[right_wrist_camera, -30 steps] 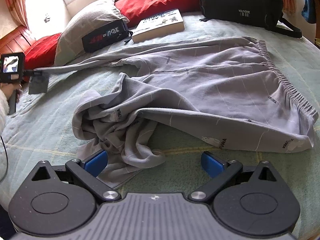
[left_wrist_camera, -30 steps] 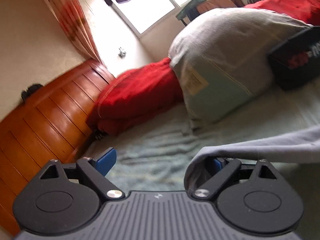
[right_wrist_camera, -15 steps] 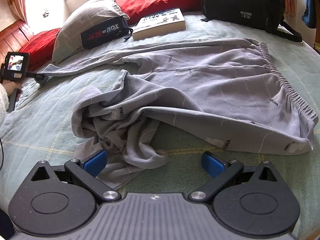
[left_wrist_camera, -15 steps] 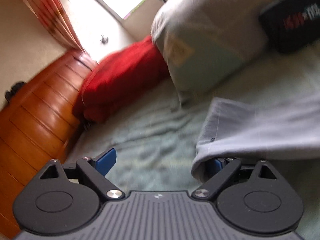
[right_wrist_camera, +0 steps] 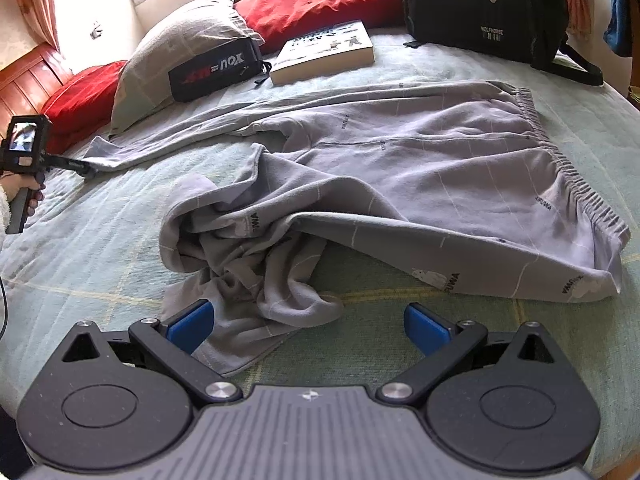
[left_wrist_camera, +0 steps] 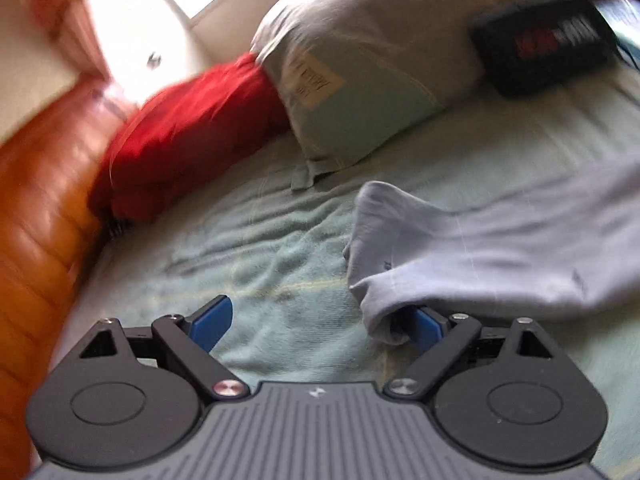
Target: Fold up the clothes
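I read this as the straightening stage of the fold: the grey trousers (right_wrist_camera: 400, 168) lie on the bed (right_wrist_camera: 100, 248), waistband to the right, far leg stretched out long, near leg heaped in a bunch.

Starting at my left: the left tongs (left_wrist_camera: 320, 322) are spread wide. The cuff of the stretched leg (left_wrist_camera: 384, 280) is draped over the right-hand blue pad (left_wrist_camera: 426, 322) only; nothing is pinched between the two pads. Ahead of these tongs sit the grey pillow (left_wrist_camera: 360, 60) and a red cushion (left_wrist_camera: 180, 128). If I want that leg flat, I judge I should slide the pad clear sideways and low, so the cuff does not drag back with it.

Moving right: the right tongs (right_wrist_camera: 306, 326) are also spread and hold nothing. The crumpled leg (right_wrist_camera: 248, 264) lies directly in front, its loose end reaching the left-hand pad (right_wrist_camera: 190, 326). To do this well, I would look for the hem edge, not the wad, close on a single layer, then draw it away from the waistband (right_wrist_camera: 560, 156) until it lies parallel with the other leg. Grabbing the heap risks pulling the flat part askew.
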